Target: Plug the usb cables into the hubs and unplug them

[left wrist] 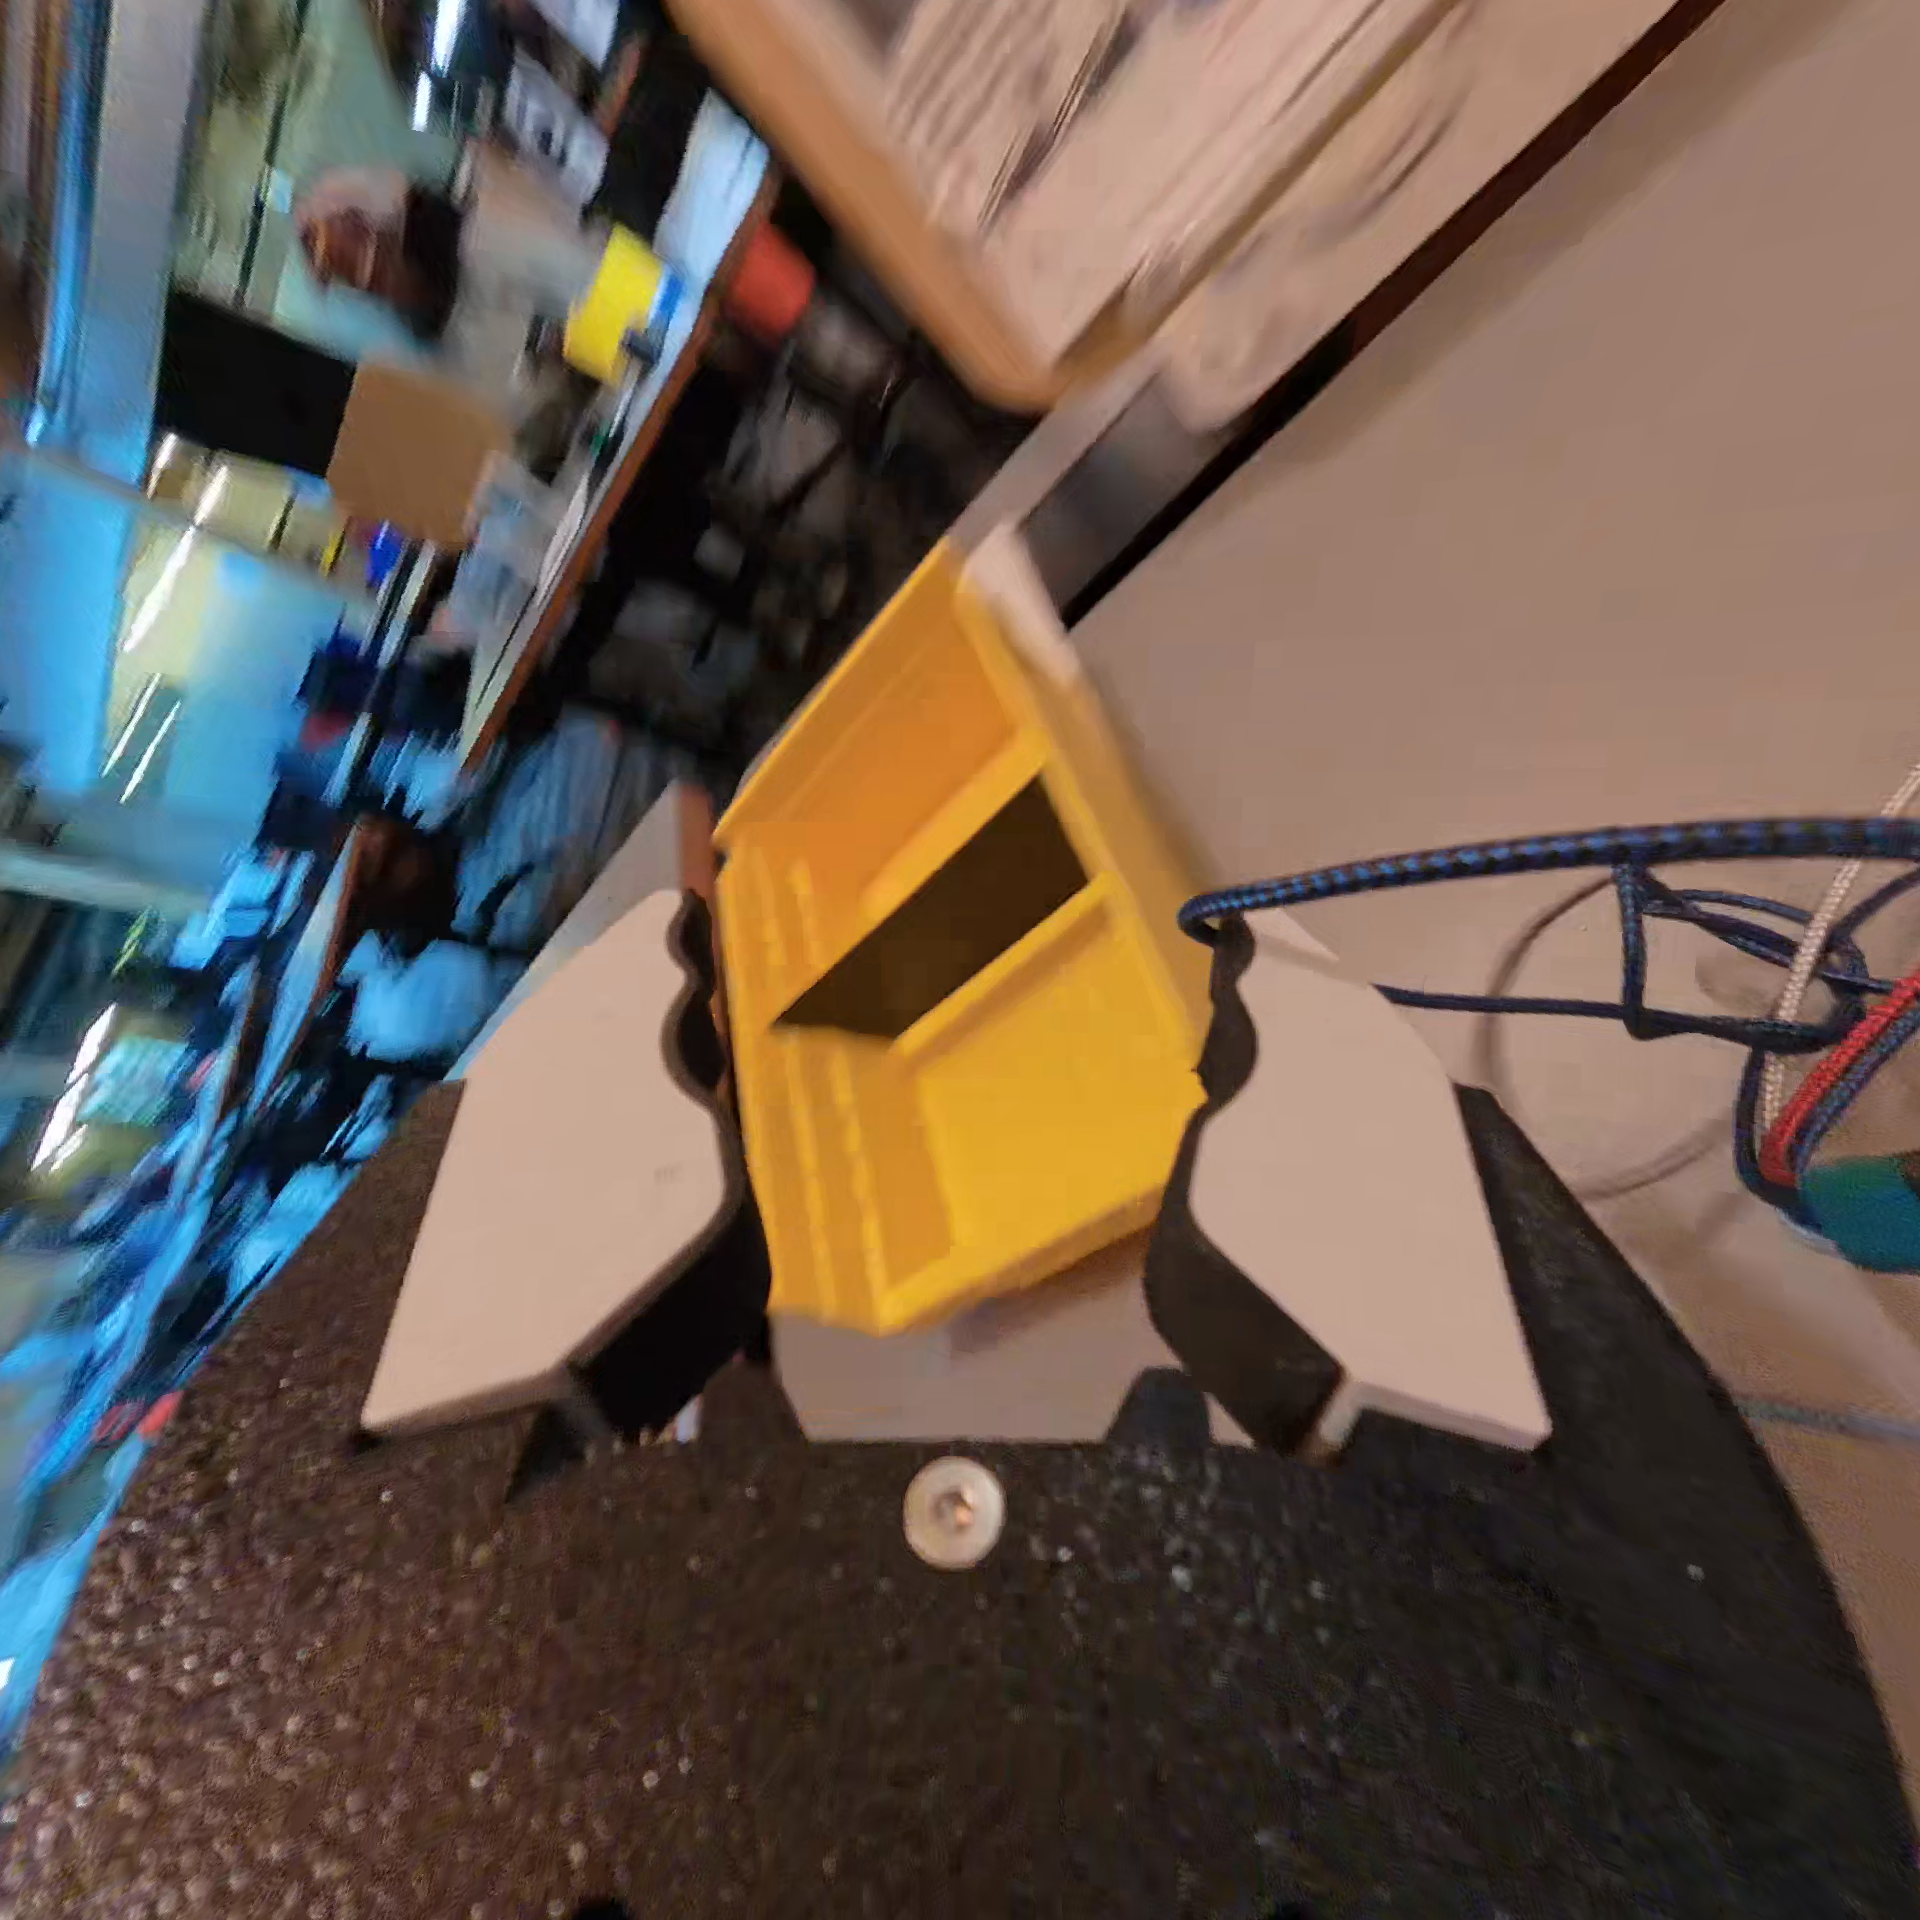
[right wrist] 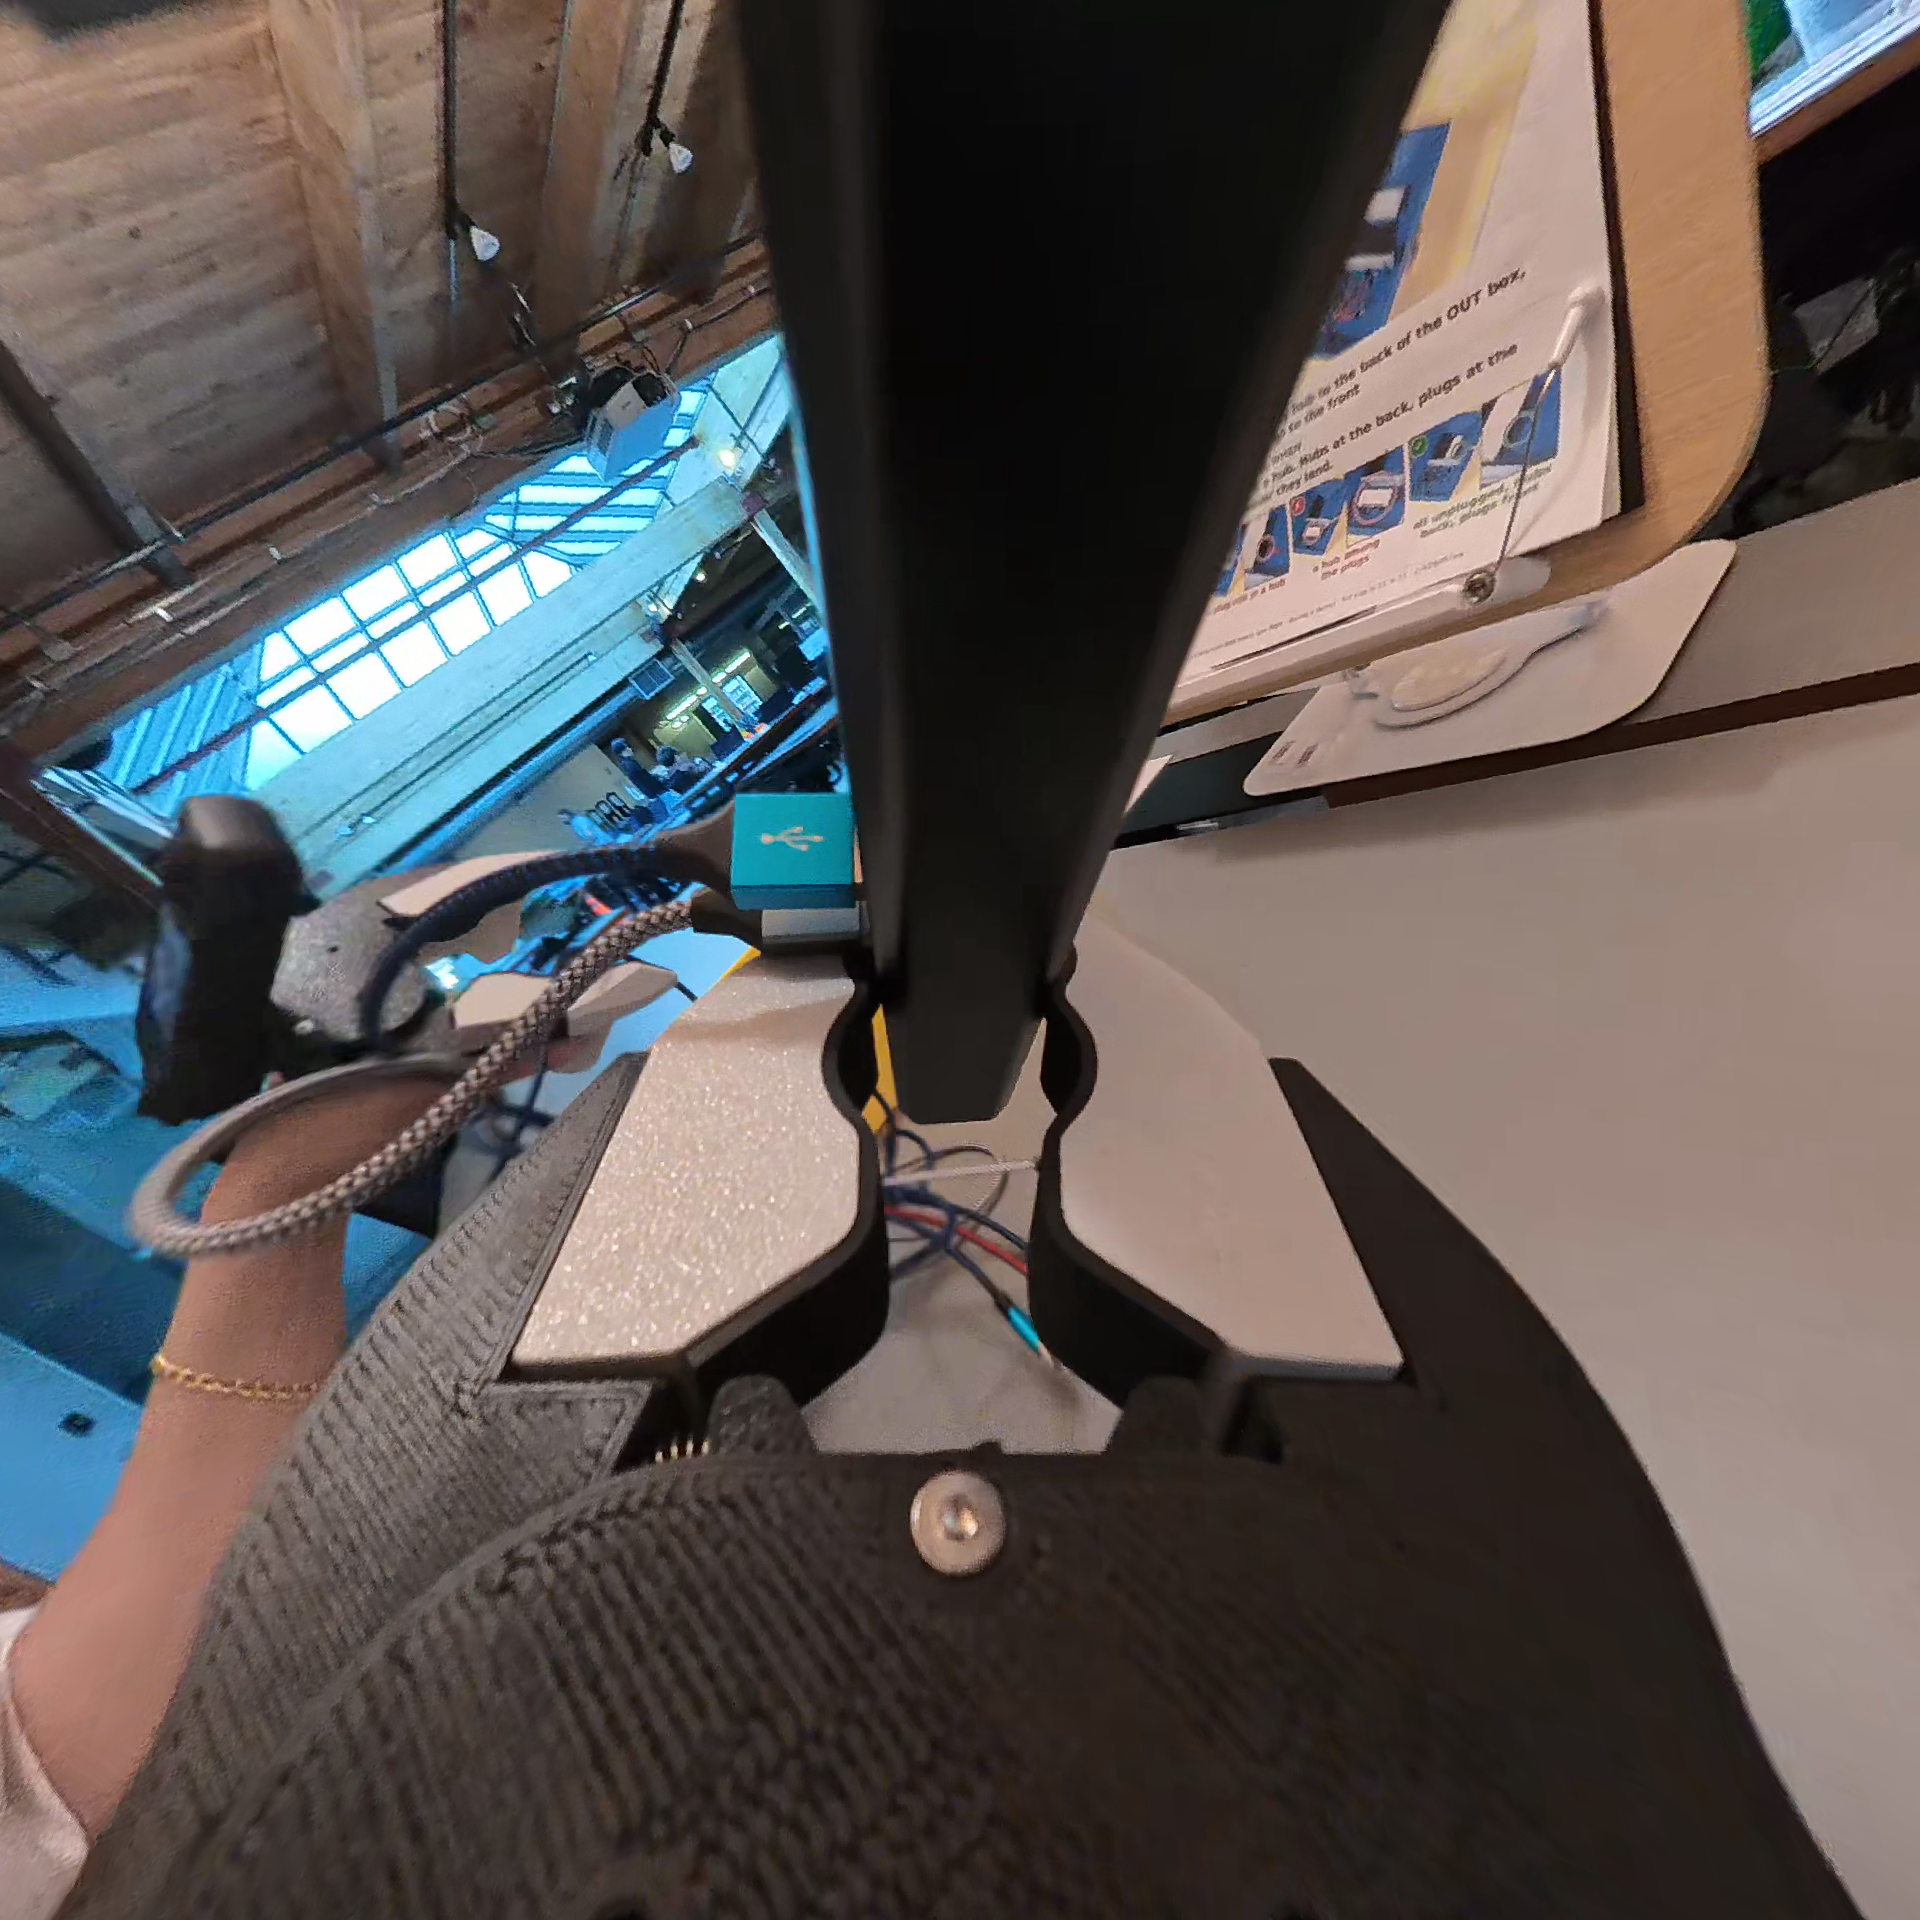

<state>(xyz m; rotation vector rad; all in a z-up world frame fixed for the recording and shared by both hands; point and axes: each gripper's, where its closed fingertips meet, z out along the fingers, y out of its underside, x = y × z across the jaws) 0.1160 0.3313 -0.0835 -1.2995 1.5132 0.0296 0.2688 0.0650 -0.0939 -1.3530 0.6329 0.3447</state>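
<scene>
Pinching a yellow holder (left wrist: 966, 1049), the left tool (left wrist: 961, 997) mirrors the right tool (right wrist: 961, 1049) clamping a black hub (right wrist: 1018, 520).

Loose cables (left wrist: 1766, 997) clutter the table (left wrist: 1558, 571) right of the yellow holder (left wrist: 966, 1039).

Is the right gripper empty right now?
No: in the right wrist view the right gripper has its jaws closed on the end of a long black hub.

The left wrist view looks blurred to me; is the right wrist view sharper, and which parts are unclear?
Left wrist view: shelves smeared by motion blur, yellow box between the fingers only slightly soft. Right wrist view: mostly sharp, black hub a dark featureless shape, straight lines bent by the wide lens.
</scene>
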